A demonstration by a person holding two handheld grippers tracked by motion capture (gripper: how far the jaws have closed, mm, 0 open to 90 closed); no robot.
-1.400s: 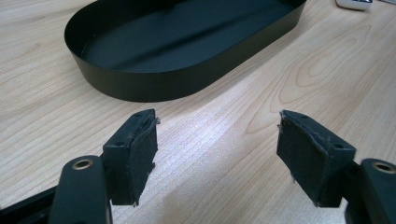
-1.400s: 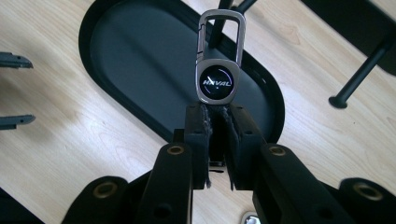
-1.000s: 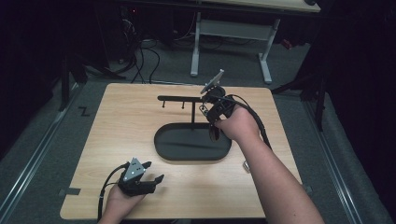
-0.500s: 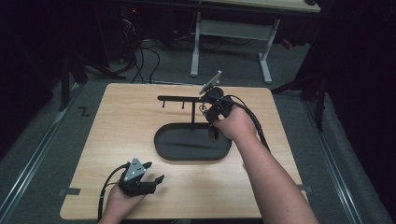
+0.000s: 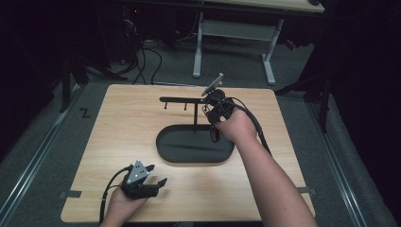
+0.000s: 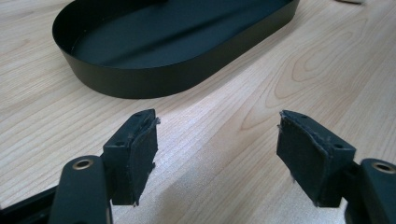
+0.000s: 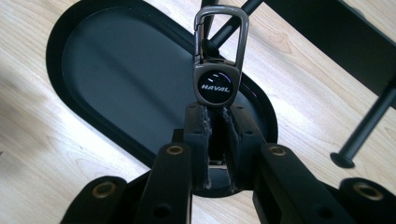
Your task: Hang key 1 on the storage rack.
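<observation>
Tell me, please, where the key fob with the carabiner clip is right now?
The key fob is pinched in the right tongs, held above the black oval tray, beside the stand's post.

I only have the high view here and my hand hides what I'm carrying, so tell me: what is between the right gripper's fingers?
Observer: A key fob with a metal clip; the right gripper is shut on its lower end.
Operator: Does the clip point at the stand?
Observer: Its carabiner points up toward the stand's black pole, above the oval tray.
Operator: And my left gripper?
Observer: The left gripper is open, nothing between its fingers, just bare table short of the tray.
</observation>
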